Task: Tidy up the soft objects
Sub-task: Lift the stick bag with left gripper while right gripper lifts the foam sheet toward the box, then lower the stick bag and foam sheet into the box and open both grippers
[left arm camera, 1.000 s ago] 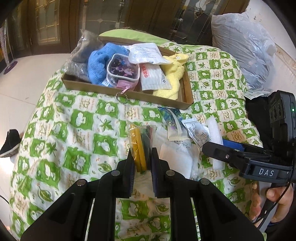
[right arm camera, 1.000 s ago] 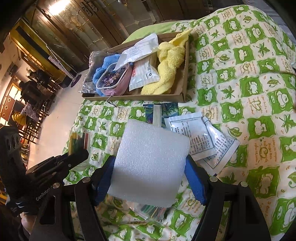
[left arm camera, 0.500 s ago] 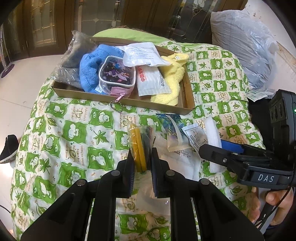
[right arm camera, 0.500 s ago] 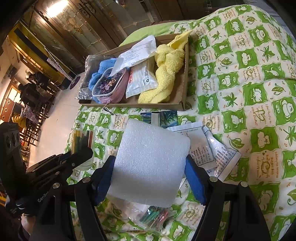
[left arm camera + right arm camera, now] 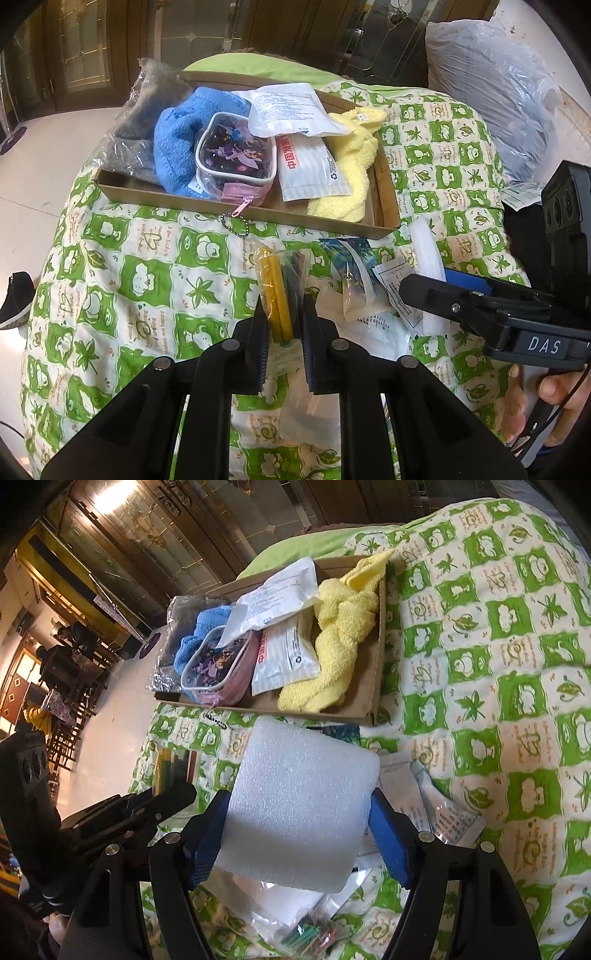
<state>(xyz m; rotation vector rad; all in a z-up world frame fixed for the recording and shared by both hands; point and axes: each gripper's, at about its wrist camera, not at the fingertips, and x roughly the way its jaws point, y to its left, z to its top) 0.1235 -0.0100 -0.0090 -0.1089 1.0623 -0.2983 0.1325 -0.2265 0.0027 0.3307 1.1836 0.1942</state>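
Note:
My left gripper (image 5: 282, 314) is shut on a clear bag of yellow and dark sticks (image 5: 282, 284), held above the green patterned quilt (image 5: 155, 280). In the right wrist view my right gripper (image 5: 299, 808) is shut on a white foam pad (image 5: 299, 808), its blue pads (image 5: 388, 838) pressing both edges. Ahead lies a shallow cardboard tray (image 5: 255, 212) (image 5: 376, 664) holding a yellow towel (image 5: 351, 173) (image 5: 336, 646), a blue cloth (image 5: 177, 136), a clear zip pouch (image 5: 236, 155) and white packets (image 5: 288, 110). The right gripper's finger (image 5: 461, 302) shows at the right of the left wrist view.
Loose packets (image 5: 439, 808) and a blue-printed sachet (image 5: 347, 254) lie on the quilt near the tray. A small bag of coloured pins (image 5: 314, 934) lies under the foam pad. A big plastic sack (image 5: 491, 92) stands at the back right. Pale floor (image 5: 48, 147) lies beyond the quilt's left edge.
Both grippers have drawn closer to the cardboard tray, each keeping its grip. The foam pad now covers most of the loose packets in the right wrist view.

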